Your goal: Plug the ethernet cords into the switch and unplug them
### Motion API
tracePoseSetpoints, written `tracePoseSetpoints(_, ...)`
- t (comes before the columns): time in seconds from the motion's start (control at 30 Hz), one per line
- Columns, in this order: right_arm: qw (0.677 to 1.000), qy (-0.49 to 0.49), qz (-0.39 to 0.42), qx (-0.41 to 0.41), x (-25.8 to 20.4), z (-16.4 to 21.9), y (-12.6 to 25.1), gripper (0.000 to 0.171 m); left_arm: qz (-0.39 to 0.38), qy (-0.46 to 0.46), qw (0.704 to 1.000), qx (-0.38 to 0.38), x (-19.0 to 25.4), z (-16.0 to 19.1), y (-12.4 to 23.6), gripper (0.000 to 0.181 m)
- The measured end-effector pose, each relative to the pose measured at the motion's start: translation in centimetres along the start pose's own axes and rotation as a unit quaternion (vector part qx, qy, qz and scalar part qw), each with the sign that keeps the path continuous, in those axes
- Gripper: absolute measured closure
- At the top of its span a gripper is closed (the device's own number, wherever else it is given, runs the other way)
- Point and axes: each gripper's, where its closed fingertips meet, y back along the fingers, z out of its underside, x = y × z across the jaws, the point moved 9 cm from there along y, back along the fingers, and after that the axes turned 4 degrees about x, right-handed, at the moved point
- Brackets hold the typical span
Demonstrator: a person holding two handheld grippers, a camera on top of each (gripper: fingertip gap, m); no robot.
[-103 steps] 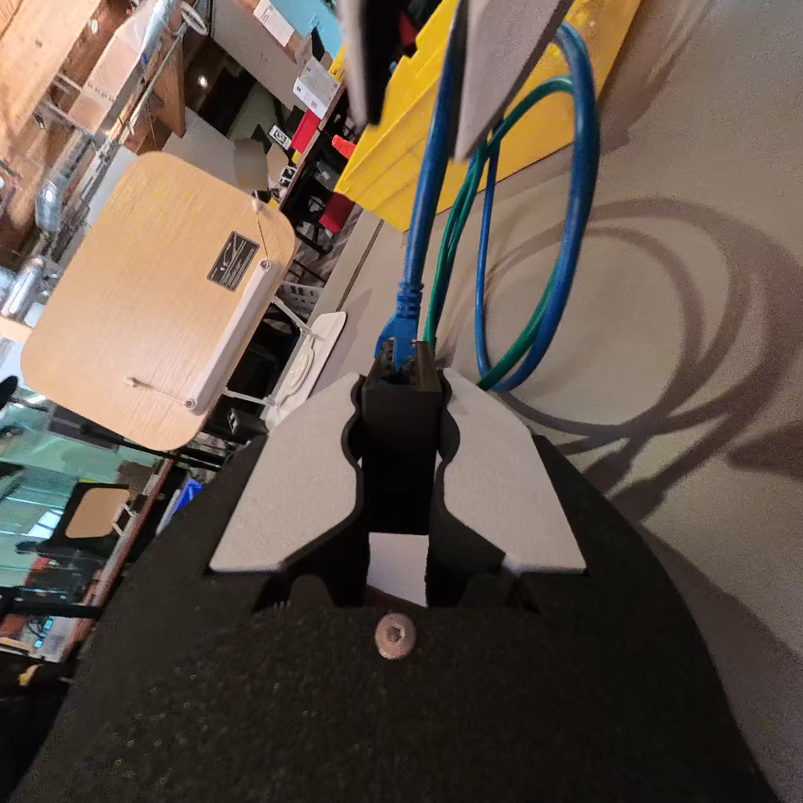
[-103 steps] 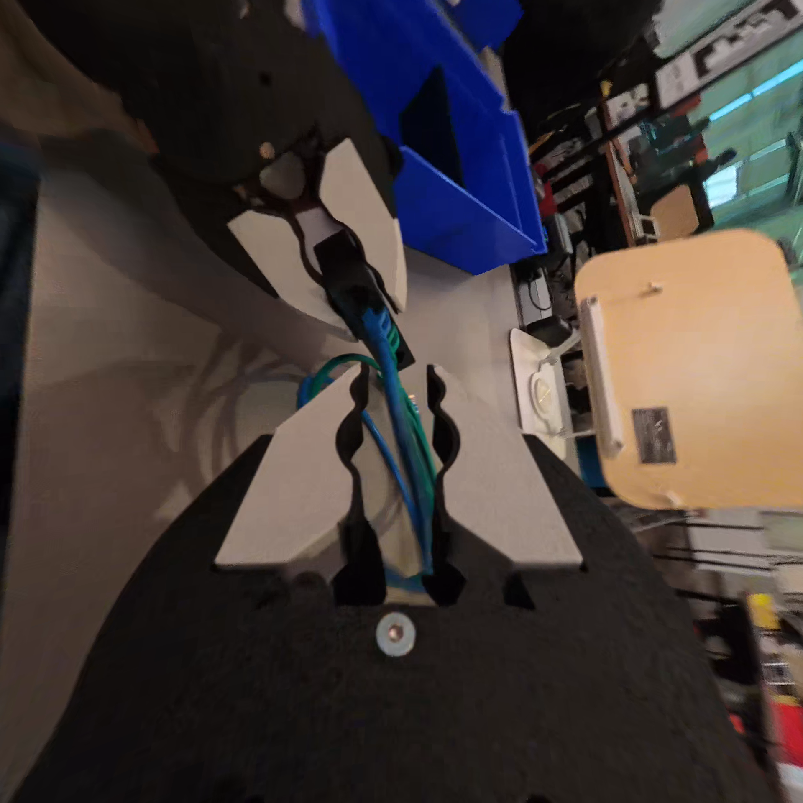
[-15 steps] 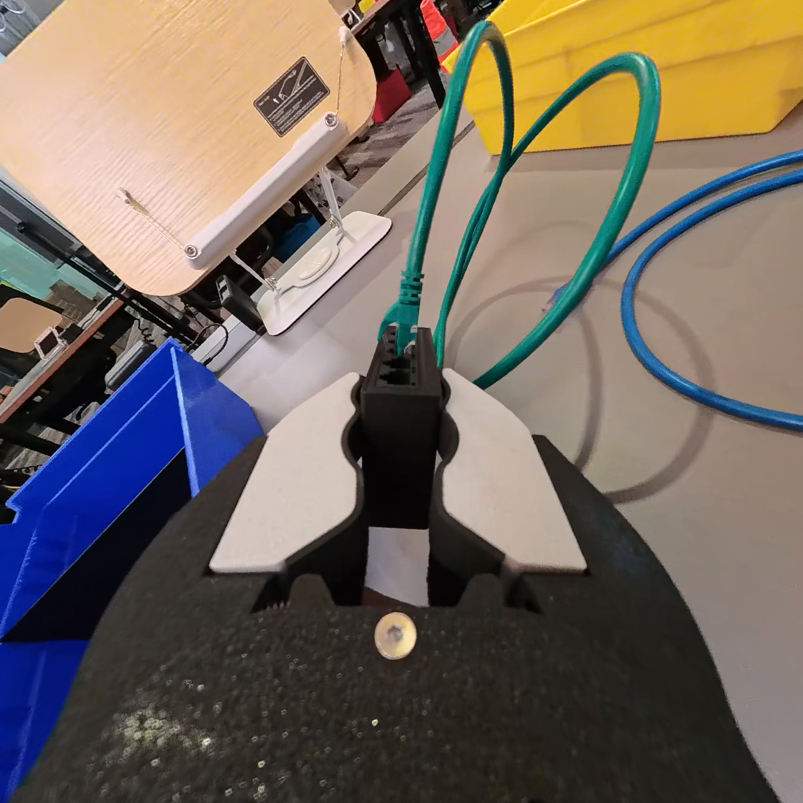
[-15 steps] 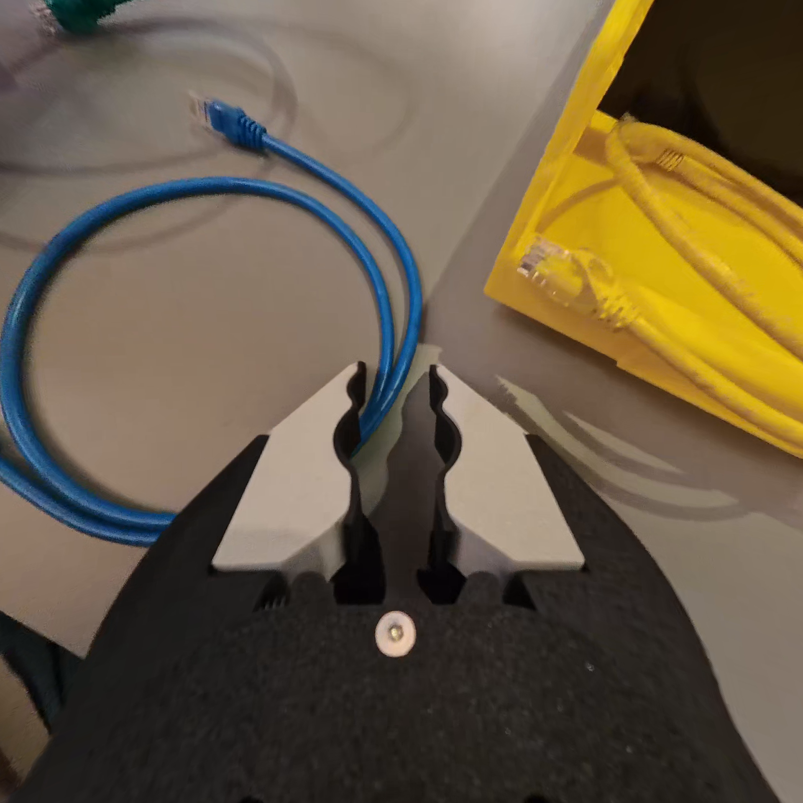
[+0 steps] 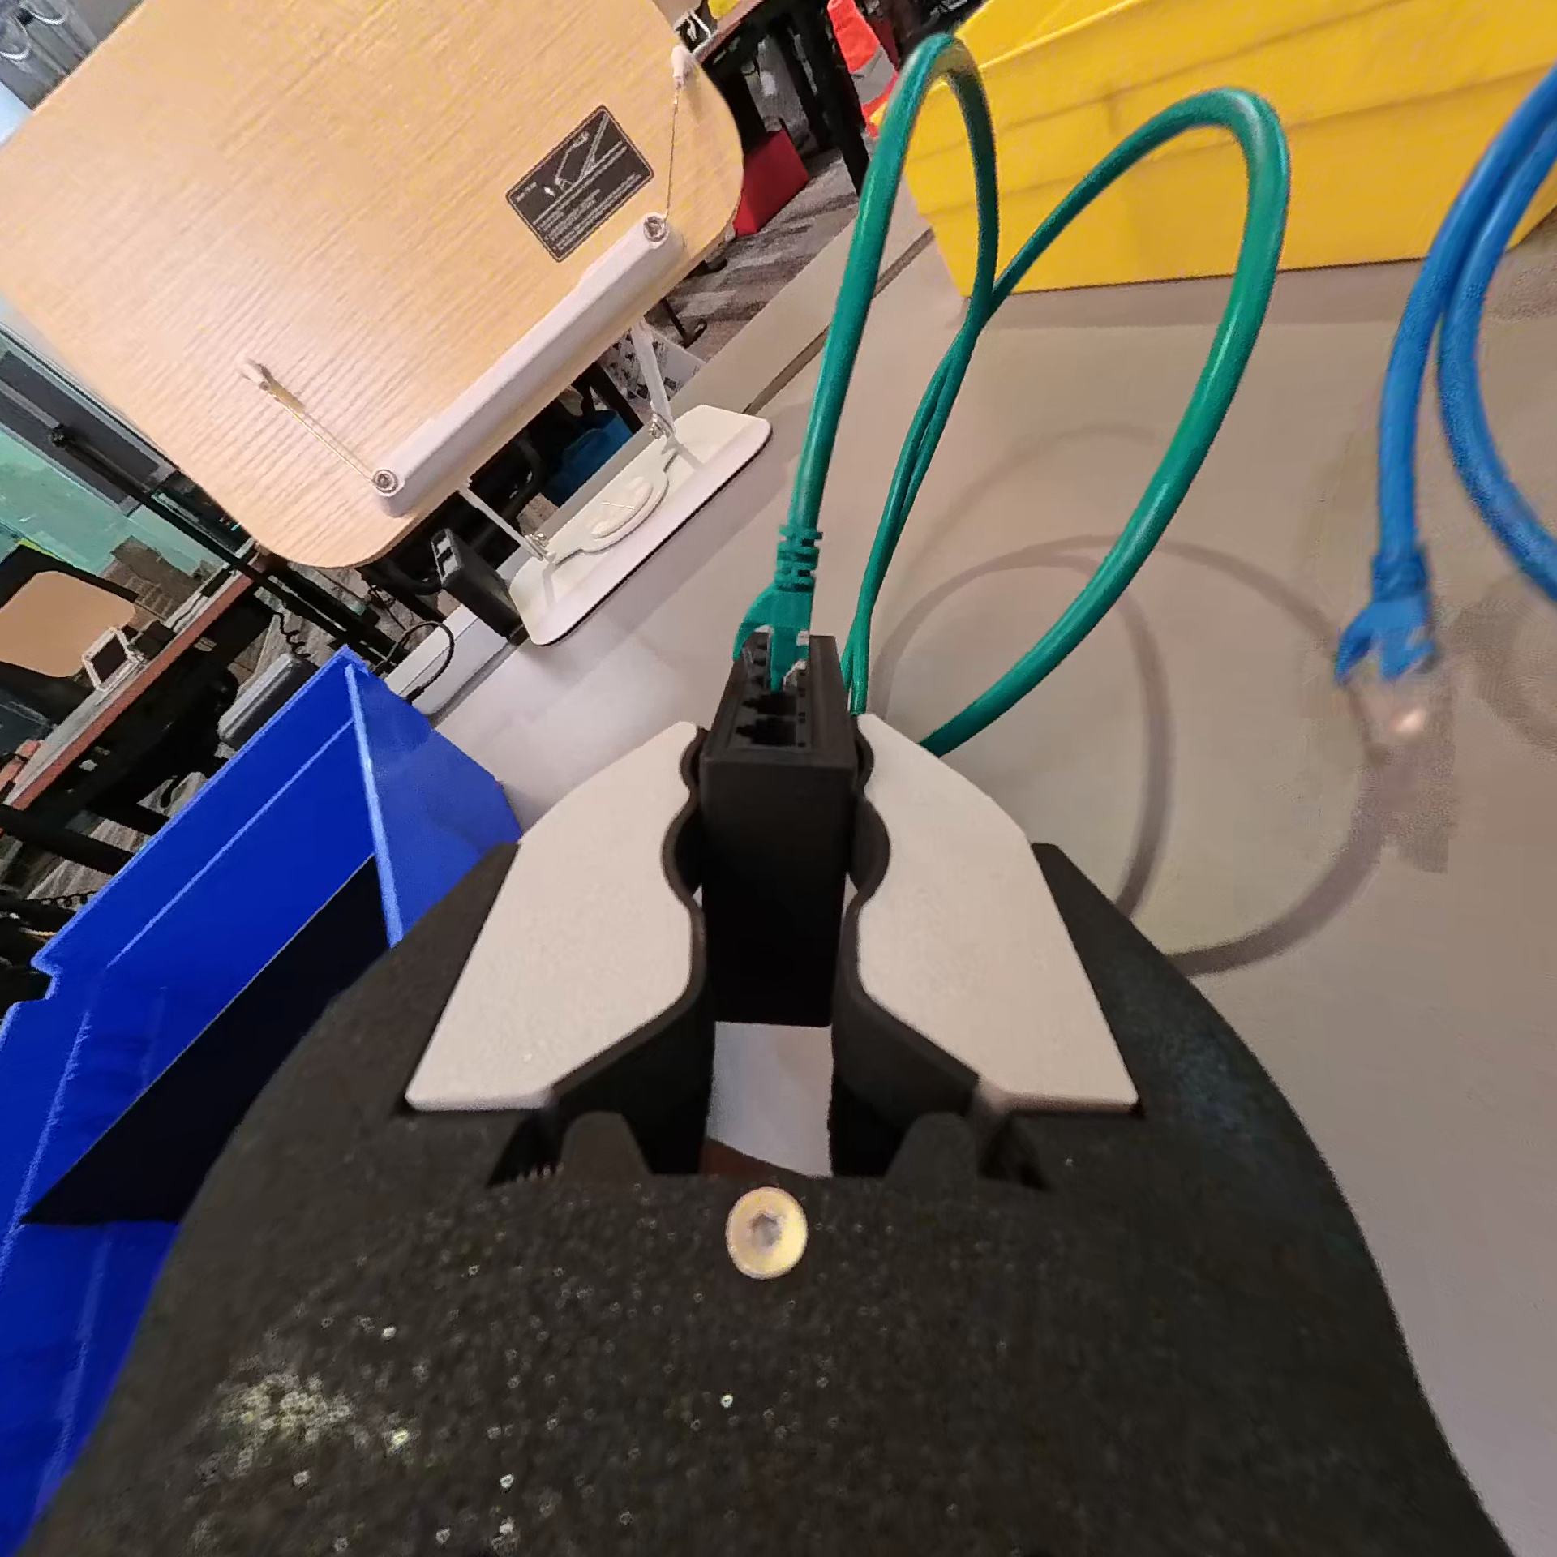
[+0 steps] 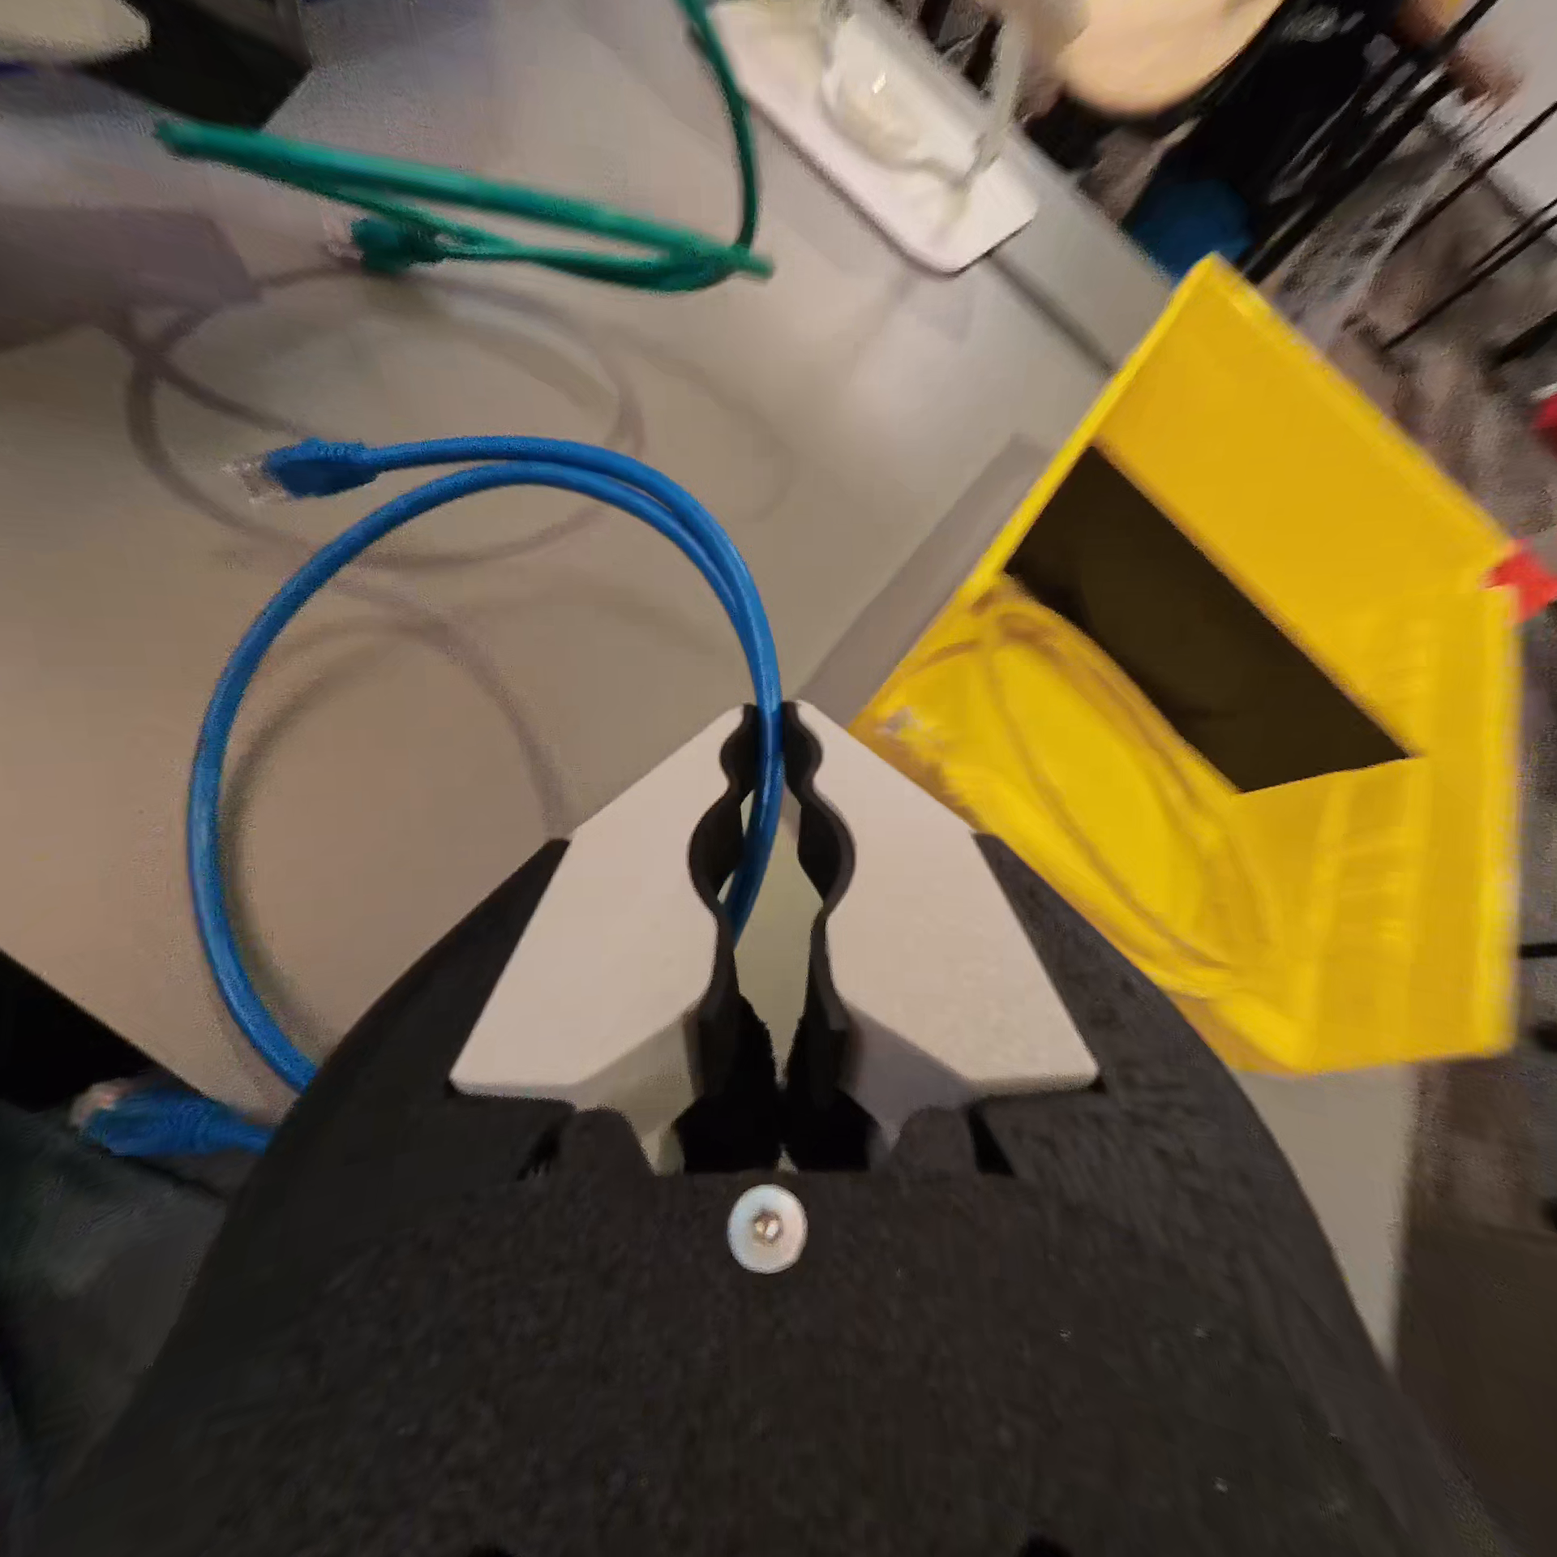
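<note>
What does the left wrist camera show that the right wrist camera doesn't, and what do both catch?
Only the left wrist view shows the left claw clamped on the black switch, with the green cord plugged into it, and a blue bin. Only the right wrist view shows the right claw pinching the blue cord, and yellow cords inside the yellow bin. Both show the green and blue cords, yellow bin and grey table.

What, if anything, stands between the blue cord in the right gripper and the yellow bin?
Nothing visible. The right gripper pinches the blue cord, lifted off the table; the yellow bin sits beside it, its opening unblocked, yellow cords already inside.
</note>
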Motion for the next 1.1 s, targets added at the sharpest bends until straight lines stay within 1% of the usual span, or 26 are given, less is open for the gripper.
tracePoseSetpoints(0.07,0.999,0.008,0.035,0.018,1.9,-1.7,2.2,0.167,0.001,0.001,1.000,0.000,0.0,0.0,0.0,0.152)
tracePoseSetpoints(0.2,0.992,-0.028,0.099,0.078,7.5,-4.8,7.3,0.167,0.005,-0.003,1.000,0.000,0.2,0.0,0.0,0.152)
tracePoseSetpoints(0.27,0.983,-0.056,0.135,0.112,10.8,-5.9,9.6,0.167,0.007,-0.006,1.000,0.000,0.3,0.0,-0.1,0.152)
tracePoseSetpoints(0.33,0.977,-0.108,0.142,0.120,14.1,-6.0,10.5,0.167,0.009,-0.010,1.000,-0.002,0.4,0.0,-0.1,0.152)
tracePoseSetpoints(0.4,0.973,-0.165,0.127,0.098,17.2,-5.1,9.7,0.167,0.011,-0.014,1.000,-0.003,0.5,0.0,-0.2,0.152)
tracePoseSetpoints(0.5,0.967,-0.229,0.099,0.058,20.7,-2.8,6.5,0.167,0.014,-0.019,1.000,-0.004,0.7,0.0,-0.2,0.152)
tracePoseSetpoints(0.57,0.953,-0.291,0.053,0.062,22.2,-1.4,4.1,0.167,0.018,-0.022,1.000,-0.006,0.8,0.0,-0.2,0.152)
tracePoseSetpoints(0.63,0.948,-0.315,0.030,0.029,23.1,0.1,1.7,0.167,0.020,-0.022,1.000,-0.008,0.8,0.1,-0.2,0.152)
tracePoseSetpoints(0.73,0.948,-0.314,0.034,-0.033,23.7,2.1,-1.2,0.168,0.019,-0.021,1.000,-0.011,0.7,0.2,-0.2,0.152)
tracePoseSetpoints(0.83,0.956,-0.262,0.063,-0.115,23.8,3.7,-3.3,0.167,0.019,-0.021,1.000,-0.013,0.6,0.3,-0.2,0.152)
tracePoseSetpoints(1.0,0.963,-0.163,0.093,-0.195,22.4,3.9,-5.2,0.167,0.020,-0.022,0.999,-0.015,0.6,0.4,-0.3,0.152)
tracePoseSetpoints(1.1,0.962,-0.119,0.112,-0.220,21.7,3.5,-5.7,0.167,0.022,-0.026,0.999,-0.016,0.8,0.4,-0.4,0.152)
